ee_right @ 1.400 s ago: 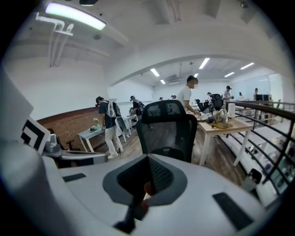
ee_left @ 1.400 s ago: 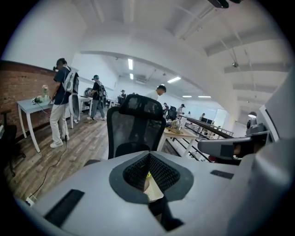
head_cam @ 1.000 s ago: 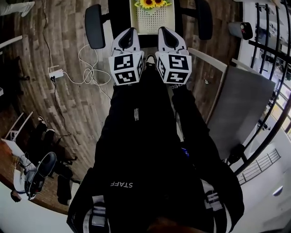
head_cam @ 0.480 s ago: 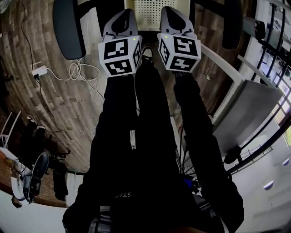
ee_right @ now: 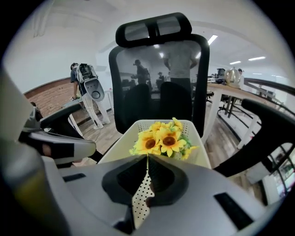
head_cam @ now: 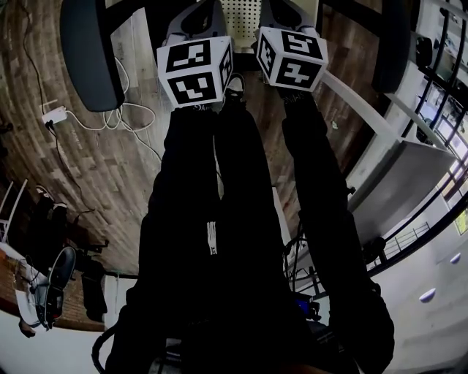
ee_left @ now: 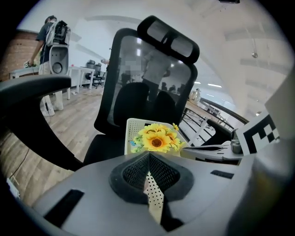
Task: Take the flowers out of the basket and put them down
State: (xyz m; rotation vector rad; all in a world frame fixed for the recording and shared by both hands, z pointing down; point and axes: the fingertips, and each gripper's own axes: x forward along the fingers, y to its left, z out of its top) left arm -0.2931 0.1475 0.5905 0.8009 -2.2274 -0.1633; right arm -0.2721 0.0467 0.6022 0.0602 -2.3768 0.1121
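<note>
A bunch of yellow sunflowers (ee_left: 156, 139) stands in a white perforated basket (ee_left: 133, 131) on the seat of a black office chair. In the right gripper view the sunflowers (ee_right: 163, 139) sit at the near end of the basket (ee_right: 199, 150), just beyond the jaws. My left gripper (ee_left: 149, 155) is shut with nothing in it, a short way from the flowers. My right gripper (ee_right: 147, 156) is shut and empty too. In the head view both marker cubes (head_cam: 194, 69) (head_cam: 292, 57) are side by side at the top, with a strip of the basket (head_cam: 241, 14) between them; the flowers are out of that view.
The chair's mesh back (ee_right: 159, 78) rises behind the basket, and its armrests (head_cam: 88, 51) (head_cam: 391, 36) flank the grippers. A white cable and power strip (head_cam: 55, 115) lie on the wood floor at left. A grey table (head_cam: 409, 182) and a railing are at right.
Both grippers have moved forward toward the chair, up to the top edge of the head view. The sunflowers, seen at that edge a second ago, have slipped out of that view.
</note>
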